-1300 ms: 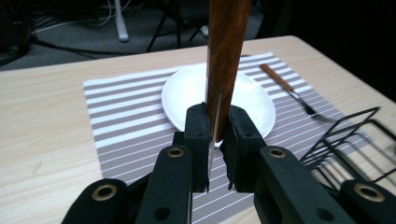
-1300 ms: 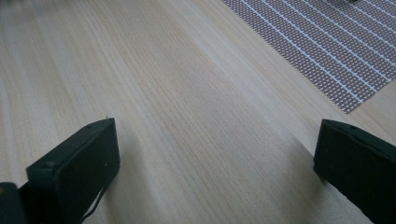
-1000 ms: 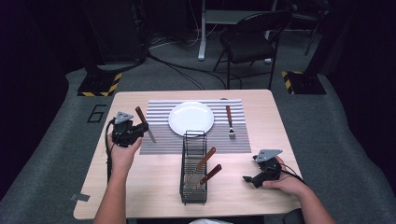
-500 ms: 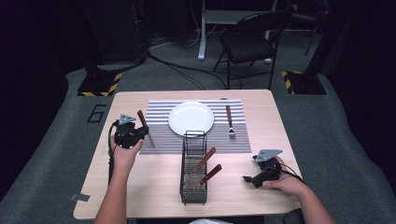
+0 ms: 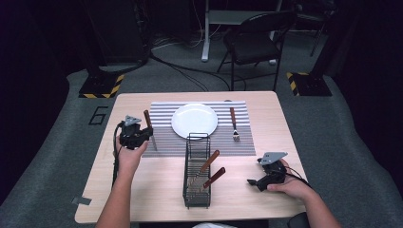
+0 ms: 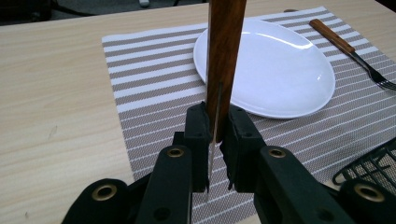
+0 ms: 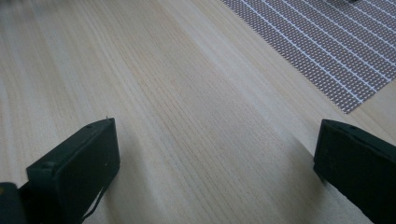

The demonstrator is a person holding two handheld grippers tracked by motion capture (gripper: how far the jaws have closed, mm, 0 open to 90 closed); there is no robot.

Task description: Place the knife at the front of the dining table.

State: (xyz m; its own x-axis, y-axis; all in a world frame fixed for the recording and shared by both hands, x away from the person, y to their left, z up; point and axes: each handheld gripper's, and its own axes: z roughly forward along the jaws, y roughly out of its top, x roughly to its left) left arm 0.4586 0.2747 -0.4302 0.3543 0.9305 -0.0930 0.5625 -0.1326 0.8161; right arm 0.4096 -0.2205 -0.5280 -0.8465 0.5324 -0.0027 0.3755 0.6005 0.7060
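pale tabletop: left hand-held gripper clenched on knife; lower it flat left of plate; right hand-held gripper gapes, idle.

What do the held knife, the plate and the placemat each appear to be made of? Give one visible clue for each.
Knife: handle looks like varnished reddish-brown wood with visible grain; the thin grey blade edge looks like metal.
Plate: probably glazed ceramic, possibly melamine; plain white with glossy highlights.
Placemat: seems woven vinyl or fabric; a fine mesh texture with grey and white stripes, matte.
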